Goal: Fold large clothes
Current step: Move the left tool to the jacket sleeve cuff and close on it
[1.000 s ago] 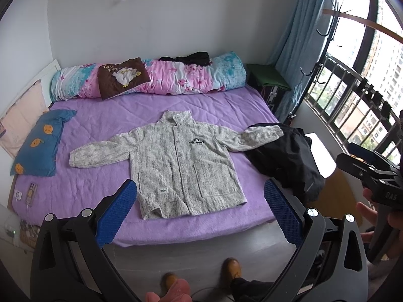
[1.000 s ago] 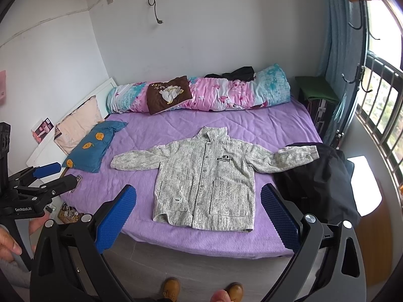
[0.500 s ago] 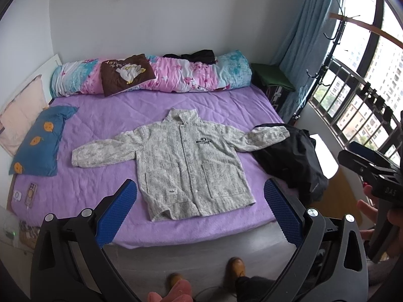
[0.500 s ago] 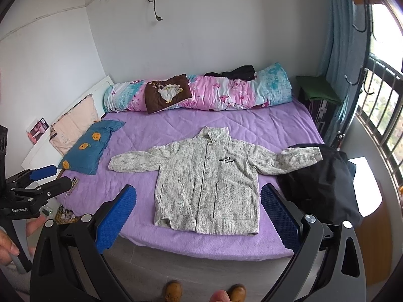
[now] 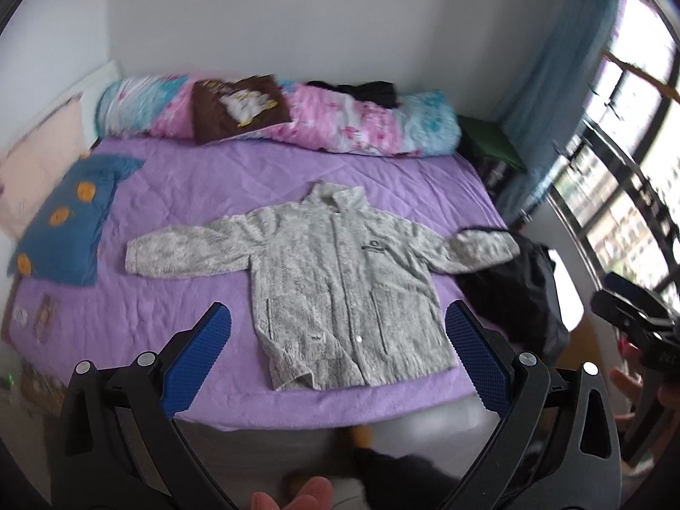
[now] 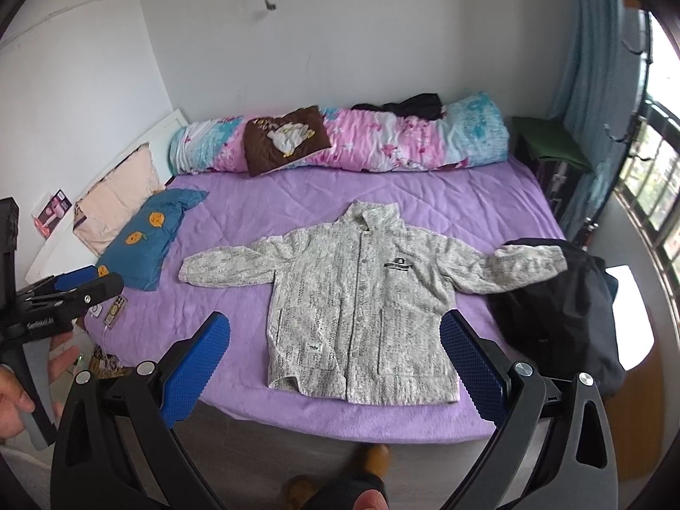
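Two grippers, nearest: left gripper (image 5: pixel 335 352) and right gripper (image 6: pixel 333 355), each with blue pads spread wide, grasping nothing, hovering short of the bed edge. Next: grey jacket (image 6: pixel 361 301), front up, sleeves spread, flat on the purple bed (image 6: pixel 425 199); no fold made, whole task outstanding. One sleeve end overlaps a black garment (image 6: pixel 561 323). Farthest: rolled quilt (image 6: pixel 382 140) along the wall.

White walls (image 6: pixel 382 21), purple bed (image 6: pixel 276 195), blue curtain (image 6: pixel 595 85), bright window (image 5: pixel 629 195)
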Tool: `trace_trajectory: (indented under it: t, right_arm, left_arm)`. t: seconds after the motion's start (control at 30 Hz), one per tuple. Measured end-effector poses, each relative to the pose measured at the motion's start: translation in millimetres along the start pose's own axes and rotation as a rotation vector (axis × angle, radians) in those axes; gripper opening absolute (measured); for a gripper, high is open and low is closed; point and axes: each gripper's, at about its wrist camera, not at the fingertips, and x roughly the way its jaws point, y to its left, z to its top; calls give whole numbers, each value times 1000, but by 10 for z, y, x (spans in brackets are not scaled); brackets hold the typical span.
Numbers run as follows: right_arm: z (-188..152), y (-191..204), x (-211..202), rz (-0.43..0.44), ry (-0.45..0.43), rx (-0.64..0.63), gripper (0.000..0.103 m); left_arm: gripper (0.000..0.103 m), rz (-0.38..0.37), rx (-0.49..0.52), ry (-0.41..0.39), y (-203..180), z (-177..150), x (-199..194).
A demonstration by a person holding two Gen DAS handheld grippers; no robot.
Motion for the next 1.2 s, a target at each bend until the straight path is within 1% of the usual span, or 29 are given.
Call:
trace_trajectory:
  t: [0.1, 0.13, 0.17, 0.3, 0.37, 0.4, 0.47, 0.5, 0.53, 0.57, 0.6, 0.67, 0.7, 0.73, 0.8, 0.87, 0.93, 0.97, 1.07, 1.2]
  right_arm:
    - [209, -15, 358, 32, -1, -53, 97]
    - [290, -16, 524, 40, 1, -76, 97]
    - [369, 4, 705, 47, 6, -102, 97]
    - [584, 109, 1229, 91, 26, -177, 97]
    - [690, 244, 1543, 114, 38, -232, 97]
    - [741, 310, 1699, 122, 42, -255, 97]
    - [812, 422, 1961, 135, 45, -272, 97]
    - [831, 461, 2067, 138, 47, -275, 97]
    - [851, 534, 2254, 142, 47, -280, 97]
    - [853, 589, 2390, 143, 49, -283, 97]
    - [849, 653, 2582, 139, 52, -282, 97]
    - [846, 763, 2882, 130, 58, -271, 97]
    - [835, 818, 3035, 121, 61, -264, 97]
    - [831, 882, 3220, 114, 60, -251, 97]
    - [806, 1009, 3568, 99, 56, -226, 97]
    - [759, 1098, 3851, 64, 60, -222, 97]
    - [699, 1191, 4131, 16, 62, -216, 97]
    - [667, 1240, 4312, -7, 69, -207, 97]
    - [586, 1282, 4698, -38, 96, -174, 97]
    - [497, 1389, 5245, -69, 140, -126, 97]
  left_arm:
    - [97, 37, -42, 3, 217, 92, 298]
    - [97, 60, -55, -4, 276, 118, 386]
    - [97, 86, -80, -18, 371, 153, 488]
    - [97, 105, -164, -69, 720, 298, 838]
    - [97, 143, -201, -117, 915, 342, 978]
    - [97, 154, -220, -123, 1008, 357, 1056]
    - [97, 150, -262, -74, 1253, 397, 1268]
    - [97, 153, -272, -77, 1406, 409, 1395]
    - [97, 192, -274, -90, 1559, 413, 1523]
    - [97, 219, -266, -99, 1635, 401, 1588]
    - [97, 258, -254, -114, 1787, 402, 1706]
    - [97, 315, -229, -114, 2055, 381, 1934]
    - [97, 329, -233, -109, 2279, 367, 2099]
    - [97, 331, -230, -106, 2400, 343, 2181]
    - [97, 366, -208, -91, 2762, 302, 2458]
    - [97, 383, -207, -85, 3100, 248, 2666]
    - [97, 387, -213, -63, 3371, 201, 2846]
    - [97, 376, -230, -43, 3566, 168, 2967]
    - [97, 390, -235, -25, 3910, 116, 3180]
    - [97, 361, -280, -5, 4414, 53, 3445]
